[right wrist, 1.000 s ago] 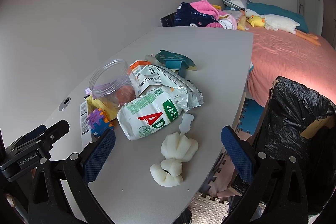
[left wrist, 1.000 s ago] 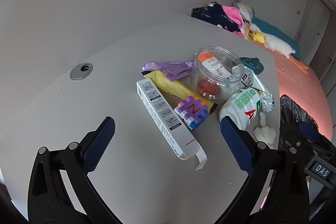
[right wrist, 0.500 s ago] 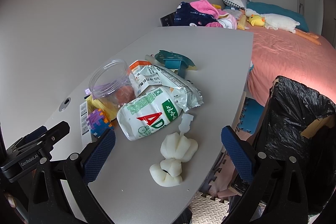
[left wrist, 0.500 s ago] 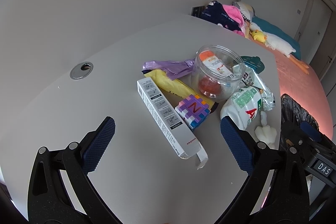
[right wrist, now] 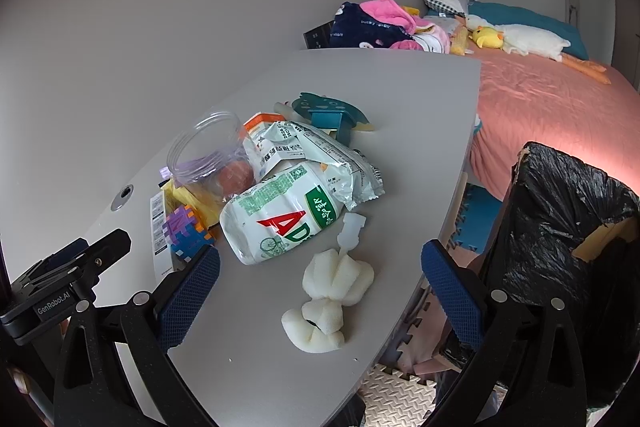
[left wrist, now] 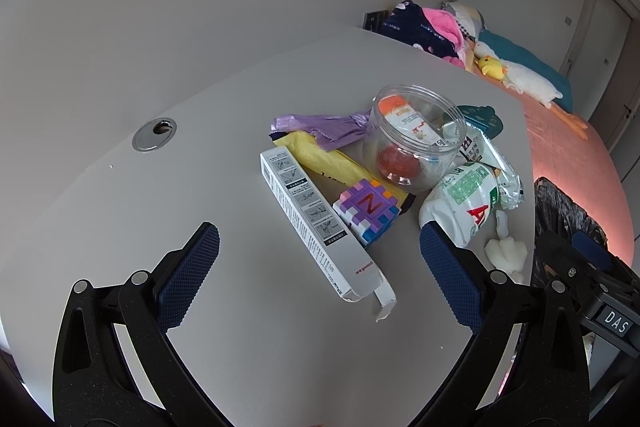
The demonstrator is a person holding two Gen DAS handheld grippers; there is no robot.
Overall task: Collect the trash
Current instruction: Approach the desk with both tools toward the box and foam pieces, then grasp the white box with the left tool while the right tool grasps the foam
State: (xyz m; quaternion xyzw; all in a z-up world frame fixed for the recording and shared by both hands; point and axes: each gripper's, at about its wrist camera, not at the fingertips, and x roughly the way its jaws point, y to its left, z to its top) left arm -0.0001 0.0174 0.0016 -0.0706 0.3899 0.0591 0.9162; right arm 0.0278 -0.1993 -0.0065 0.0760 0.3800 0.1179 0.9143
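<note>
Grey and curved, the table stands against a plain wall, with a pink bed beyond its far edge. Both grippers hover above the near side with fingers spread wide and nothing between them: the left gripper faces the long white carton, the right gripper faces the white foam pieces.

Trash lies in a heap mid-table. From the left wrist camera the carton shows full length, its end flap open, beside a purple puzzle cube, a yellow wrapper and a purple bag; a clear jar stands upright behind them. A metal cable grommet sits well apart to the left.

From the right wrist camera the carton is mostly hidden, but the white milk pouch with a red letter A and a crumpled silver snack wrapper lie in plain sight, touching each other. A bin lined with a black bag stands just off the table's right edge, barely glimpsed in the left view.
</note>
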